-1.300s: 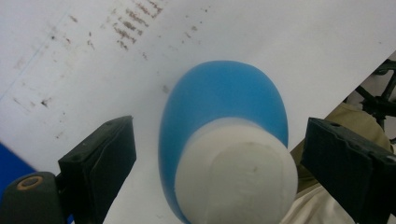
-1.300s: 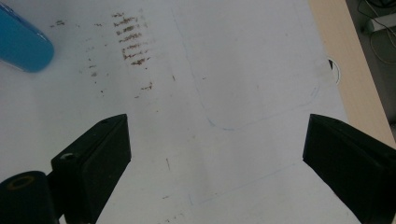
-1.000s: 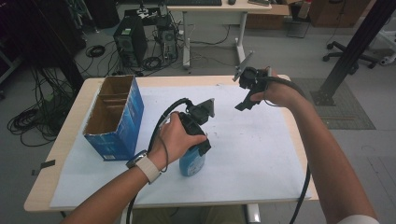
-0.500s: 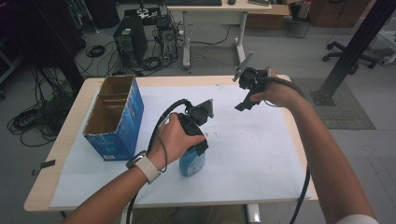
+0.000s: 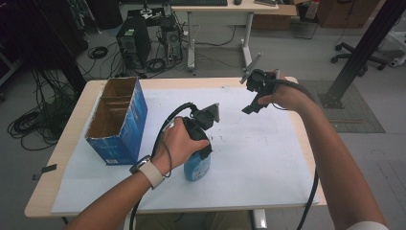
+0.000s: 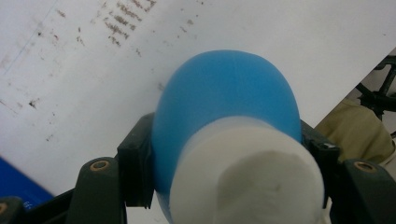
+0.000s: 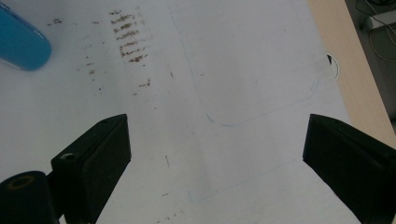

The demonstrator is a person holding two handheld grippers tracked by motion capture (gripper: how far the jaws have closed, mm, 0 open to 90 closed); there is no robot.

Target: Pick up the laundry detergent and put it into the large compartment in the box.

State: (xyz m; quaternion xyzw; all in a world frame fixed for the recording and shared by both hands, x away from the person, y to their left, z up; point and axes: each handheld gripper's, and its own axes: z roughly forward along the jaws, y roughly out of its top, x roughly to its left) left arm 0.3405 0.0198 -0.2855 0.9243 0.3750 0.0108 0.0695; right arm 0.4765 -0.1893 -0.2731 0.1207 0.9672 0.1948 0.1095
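A blue bottle (image 5: 197,167) with a white cap (image 6: 247,172) stands on the white sheet near the table's front middle. My left gripper (image 5: 200,152) comes down on it from above. Its jaws have just been closing and now press both sides of the blue body (image 6: 224,93), just below the cap. My right gripper (image 5: 252,98) is held in the air over the table's far right part. In the right gripper view its jaws stand wide apart with nothing between them (image 7: 215,154), and the bottle's blue end (image 7: 21,42) shows at the top left.
An open-topped blue cardboard box (image 5: 117,120) stands at the table's left. A white paper sheet (image 5: 268,158) with dark smudges covers most of the wooden table (image 5: 62,143). Beyond the far edge are a desk (image 5: 225,9), computer towers (image 5: 134,45) and cables on the floor.
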